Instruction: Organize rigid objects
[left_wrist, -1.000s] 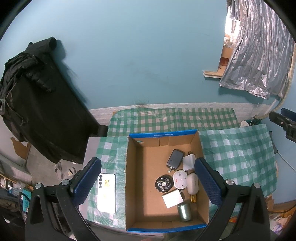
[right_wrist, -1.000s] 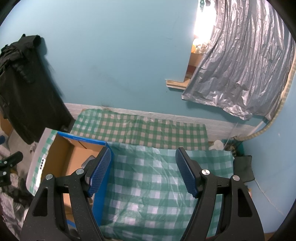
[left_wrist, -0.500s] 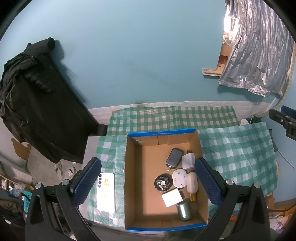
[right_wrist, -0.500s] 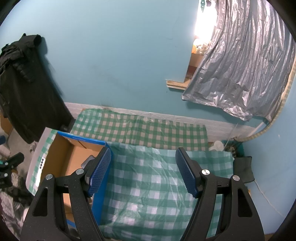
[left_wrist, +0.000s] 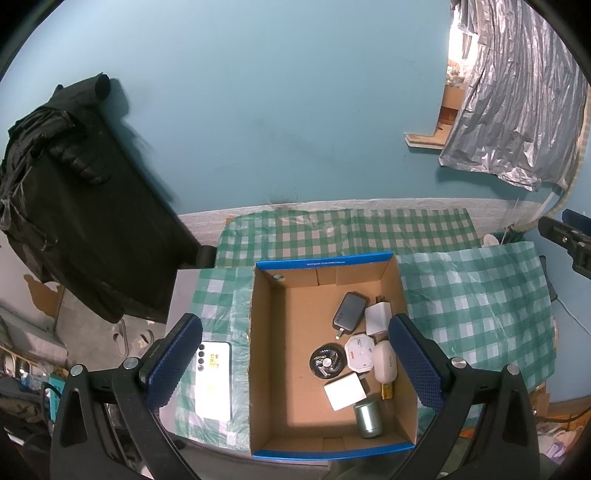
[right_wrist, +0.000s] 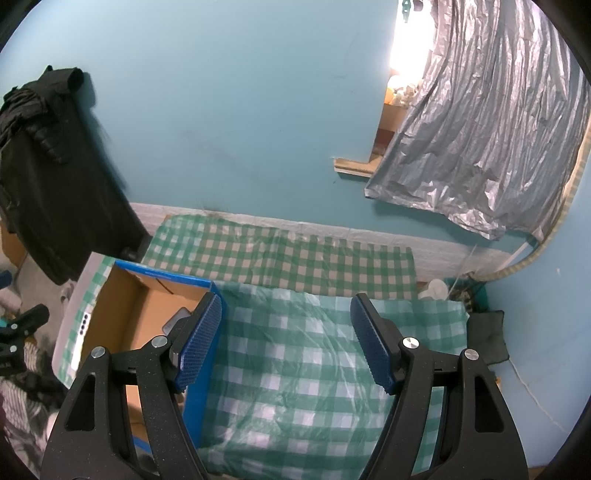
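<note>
While the left claw (left_wrist: 295, 365) hung wide and empty above the cardboard box (left_wrist: 284, 369), the small gadgets (a dark power bank (left_wrist: 349, 310) among them) lay toward its right finger, and a white phone (left_wrist: 214, 380) lay on the checked worktop (left_wrist: 476, 306) just beside its left finger. The right claw (right_wrist: 288, 339) gaped, holding nothing, the box at its left.

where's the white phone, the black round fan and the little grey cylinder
white phone (left_wrist: 213, 380), left wrist view, middle of its back.
black round fan (left_wrist: 328, 362), left wrist view, its hub.
grey cylinder (left_wrist: 368, 419), left wrist view, its side.
</note>
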